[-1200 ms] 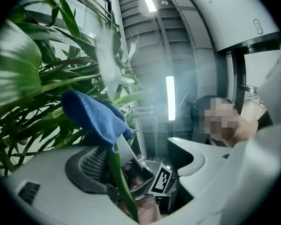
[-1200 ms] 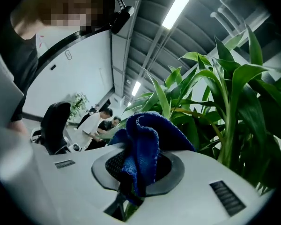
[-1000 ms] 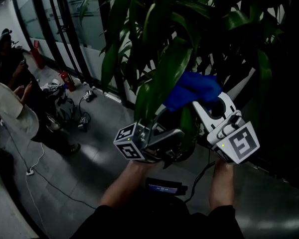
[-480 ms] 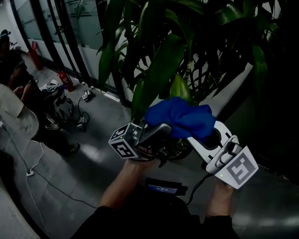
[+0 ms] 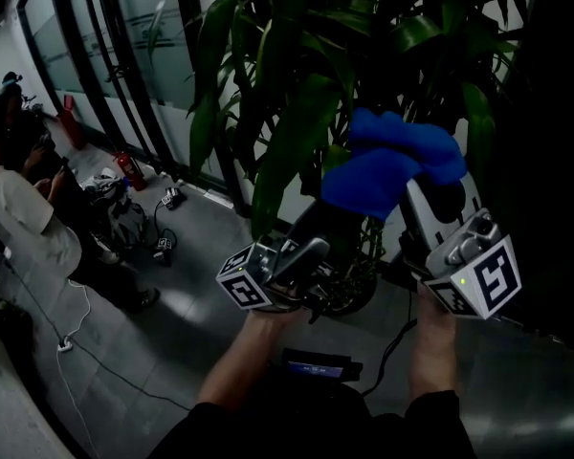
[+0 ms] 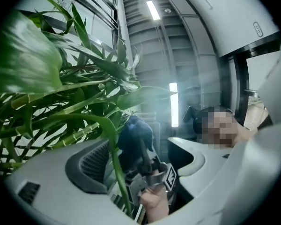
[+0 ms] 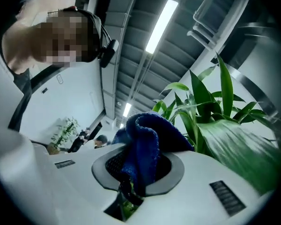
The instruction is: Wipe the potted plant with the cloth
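Fingers (image 7: 210,182) of the right gripper (image 5: 435,199) are clamped on the cloth (image 5: 392,161), which is bunched right of centre among the leaves of the plant (image 5: 215,75). Left gripper (image 5: 316,256) fingers (image 6: 86,165) are held wide apart, with a thin leaf (image 6: 113,158) passing loose between them. Left unsupported, that leaf could be creased by a crosswise wipe. The broad leaf (image 5: 292,142) hangs steeply, its tip pointing to the lower left.
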Action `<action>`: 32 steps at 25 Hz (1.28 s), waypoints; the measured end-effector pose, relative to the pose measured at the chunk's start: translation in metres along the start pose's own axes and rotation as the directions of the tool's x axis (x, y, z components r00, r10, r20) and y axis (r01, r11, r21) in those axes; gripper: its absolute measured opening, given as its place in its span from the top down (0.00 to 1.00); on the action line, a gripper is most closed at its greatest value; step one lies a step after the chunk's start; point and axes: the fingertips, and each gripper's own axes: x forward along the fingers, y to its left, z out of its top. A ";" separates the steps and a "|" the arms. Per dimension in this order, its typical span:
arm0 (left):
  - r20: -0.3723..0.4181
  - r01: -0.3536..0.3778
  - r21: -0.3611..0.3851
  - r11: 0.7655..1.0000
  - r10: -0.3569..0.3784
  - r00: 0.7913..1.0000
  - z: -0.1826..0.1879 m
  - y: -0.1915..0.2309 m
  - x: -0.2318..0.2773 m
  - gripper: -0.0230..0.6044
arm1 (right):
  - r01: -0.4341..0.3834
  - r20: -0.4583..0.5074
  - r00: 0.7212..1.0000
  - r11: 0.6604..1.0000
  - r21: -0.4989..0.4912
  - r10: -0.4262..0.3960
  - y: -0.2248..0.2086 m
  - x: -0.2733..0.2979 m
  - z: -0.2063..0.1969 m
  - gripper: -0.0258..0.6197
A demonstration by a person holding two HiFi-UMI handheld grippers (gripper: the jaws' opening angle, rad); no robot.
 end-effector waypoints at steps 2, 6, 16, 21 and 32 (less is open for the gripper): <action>-0.007 -0.011 0.003 1.000 0.011 1.000 -0.004 0.003 0.001 0.34 | -0.009 -0.004 1.000 1.000 -0.006 0.009 -0.006 0.020 -0.006 0.84; -0.002 -0.011 0.014 1.000 0.011 1.000 -0.006 0.003 0.005 0.34 | -0.038 -0.087 0.996 0.999 -0.009 0.037 -0.009 0.049 -0.041 0.84; -0.003 0.010 0.025 1.000 -0.010 1.000 -0.007 0.000 0.009 0.34 | -0.129 -0.230 0.959 0.979 0.159 0.163 0.016 0.030 -0.106 0.84; 0.009 0.019 0.004 1.000 -0.019 1.000 -0.008 -0.001 0.008 0.34 | -0.166 -0.206 0.955 0.958 0.235 0.216 0.033 0.012 -0.102 0.84; 0.035 0.013 -0.040 0.999 -0.011 0.999 -0.009 0.005 0.001 0.34 | -0.221 -0.258 0.924 0.946 0.238 0.281 0.074 -0.037 -0.110 0.84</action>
